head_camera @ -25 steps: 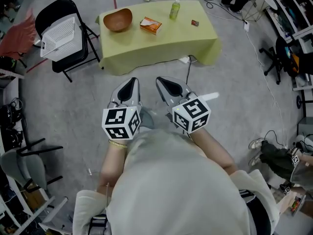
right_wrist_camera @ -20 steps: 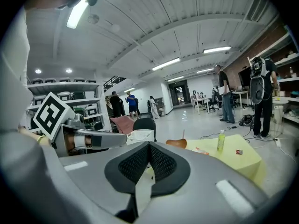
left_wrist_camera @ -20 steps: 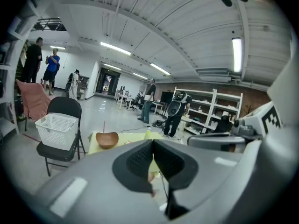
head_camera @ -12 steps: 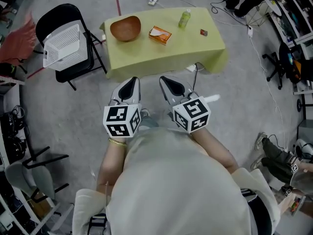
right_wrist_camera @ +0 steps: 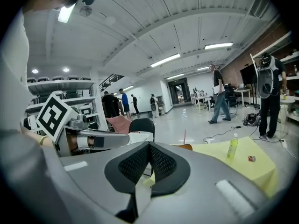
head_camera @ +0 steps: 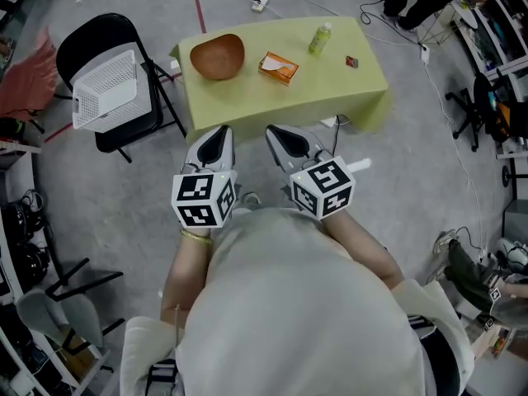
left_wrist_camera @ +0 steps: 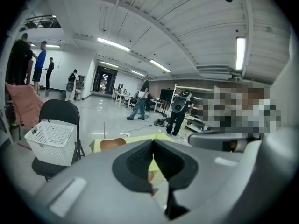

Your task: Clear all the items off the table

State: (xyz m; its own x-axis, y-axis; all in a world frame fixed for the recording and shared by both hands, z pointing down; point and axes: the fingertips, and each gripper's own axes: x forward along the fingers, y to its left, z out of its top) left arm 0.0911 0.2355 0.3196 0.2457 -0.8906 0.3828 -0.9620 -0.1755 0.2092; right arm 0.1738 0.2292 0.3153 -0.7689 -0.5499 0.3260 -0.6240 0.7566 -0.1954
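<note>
Left claw (head_camera: 219, 134) and right claw (head_camera: 275, 134) shut, empty. Bench (head_camera: 330, 89) near, at 12 o'clock, carrying bowl (head_camera: 218, 56), box (head_camera: 279, 68), bottle (head_camera: 320, 38). Bowl nearest left claw; bottle at 1 o'clock from right claw.

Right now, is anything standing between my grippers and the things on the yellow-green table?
Nothing visible: only grey floor separates the left gripper and right gripper from the yellow-green cloth-covered table; the black folding chair stands aside.
</note>
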